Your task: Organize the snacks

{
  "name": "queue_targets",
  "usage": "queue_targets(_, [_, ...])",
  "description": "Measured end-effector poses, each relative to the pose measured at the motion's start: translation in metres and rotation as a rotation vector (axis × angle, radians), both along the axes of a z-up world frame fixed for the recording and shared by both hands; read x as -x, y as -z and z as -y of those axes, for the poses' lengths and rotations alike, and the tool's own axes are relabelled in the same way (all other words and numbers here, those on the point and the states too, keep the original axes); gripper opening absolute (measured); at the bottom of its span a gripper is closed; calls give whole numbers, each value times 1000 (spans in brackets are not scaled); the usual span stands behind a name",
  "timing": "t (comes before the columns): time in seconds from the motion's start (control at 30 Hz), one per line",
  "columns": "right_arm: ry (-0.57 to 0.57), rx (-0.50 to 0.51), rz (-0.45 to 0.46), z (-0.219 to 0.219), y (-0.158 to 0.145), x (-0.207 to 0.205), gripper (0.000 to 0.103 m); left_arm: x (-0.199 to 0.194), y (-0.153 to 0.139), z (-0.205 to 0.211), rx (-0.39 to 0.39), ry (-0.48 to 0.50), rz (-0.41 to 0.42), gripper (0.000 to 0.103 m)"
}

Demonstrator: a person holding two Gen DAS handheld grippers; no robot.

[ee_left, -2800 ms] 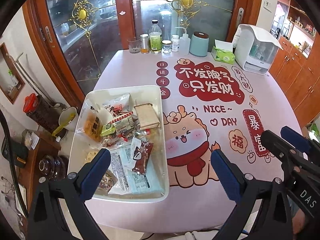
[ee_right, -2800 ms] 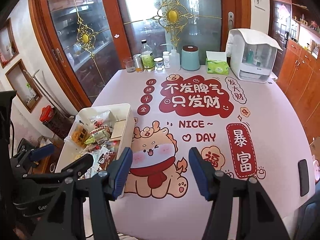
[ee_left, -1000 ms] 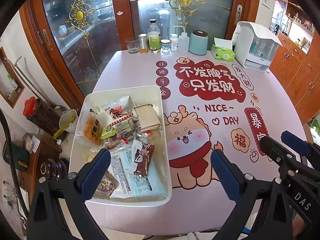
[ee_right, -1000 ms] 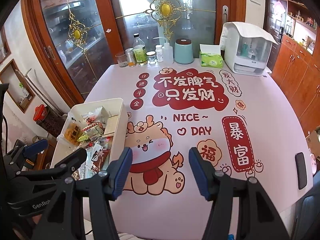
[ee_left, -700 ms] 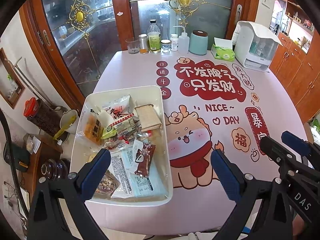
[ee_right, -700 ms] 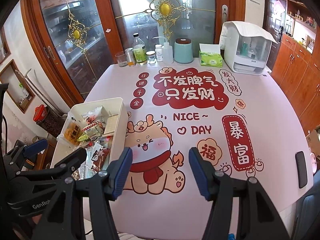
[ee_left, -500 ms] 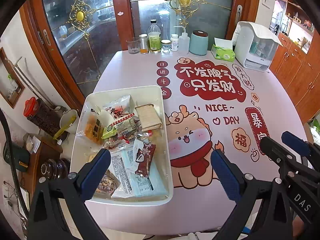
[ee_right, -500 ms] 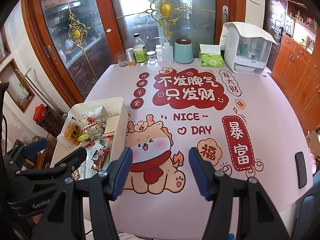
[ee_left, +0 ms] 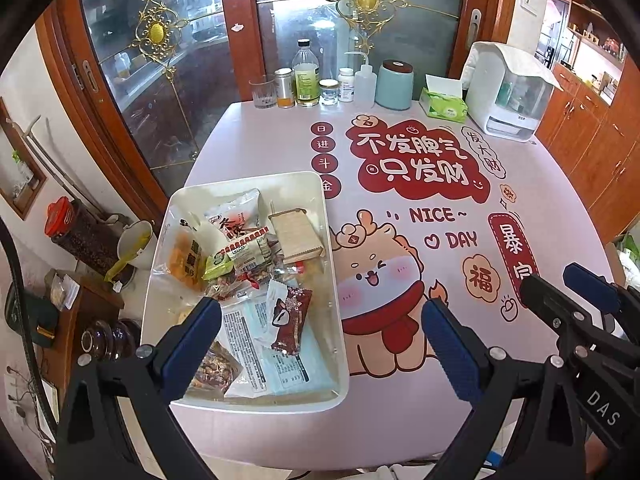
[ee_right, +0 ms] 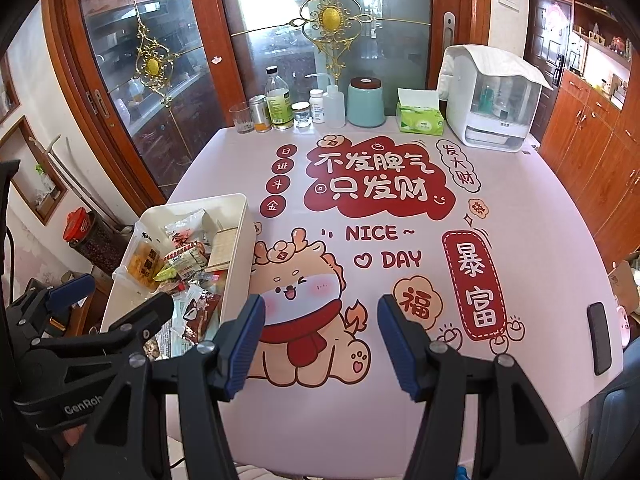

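Observation:
A white tray (ee_left: pixel 326 208) full of packaged snacks sits on the table's left side; it also shows in the right wrist view (ee_right: pixel 240 236). Inside lie a brown chocolate-type packet (ee_left: pixel 292 318), a wafer pack (ee_left: pixel 294 236), an orange snack bag (ee_left: pixel 182 258) and a light blue packet (ee_left: pixel 288 372). My left gripper (ee_left: pixel 320 344) is open and empty, held above the tray's near right corner. My right gripper (ee_right: pixel 320 340) is open and empty, above the cartoon print to the tray's right. The left gripper (ee_right: pixel 104 308) also shows in the right wrist view.
Along the table's far edge stand a glass (ee_left: pixel 263 92), bottles (ee_left: pixel 306 80), a teal canister (ee_left: pixel 394 84), a tissue box (ee_left: pixel 444 104) and a white appliance (ee_left: pixel 508 96). A black phone (ee_right: pixel 599 336) lies near the right edge. Glass cabinet doors stand behind.
Both grippers have drifted only slightly; the tray and snacks have not moved. Both stay open.

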State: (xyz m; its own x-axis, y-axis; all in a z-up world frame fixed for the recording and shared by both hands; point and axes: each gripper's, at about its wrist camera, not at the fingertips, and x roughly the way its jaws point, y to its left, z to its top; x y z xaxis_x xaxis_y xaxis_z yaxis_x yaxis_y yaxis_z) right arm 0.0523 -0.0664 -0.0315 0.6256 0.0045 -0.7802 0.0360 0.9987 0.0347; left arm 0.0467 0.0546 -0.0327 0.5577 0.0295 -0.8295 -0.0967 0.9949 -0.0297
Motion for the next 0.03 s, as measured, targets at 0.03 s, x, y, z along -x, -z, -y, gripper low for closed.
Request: queue_targets(0.03, [2,0,0,1,1,1,59,0,0,0,-1,1,0,100])
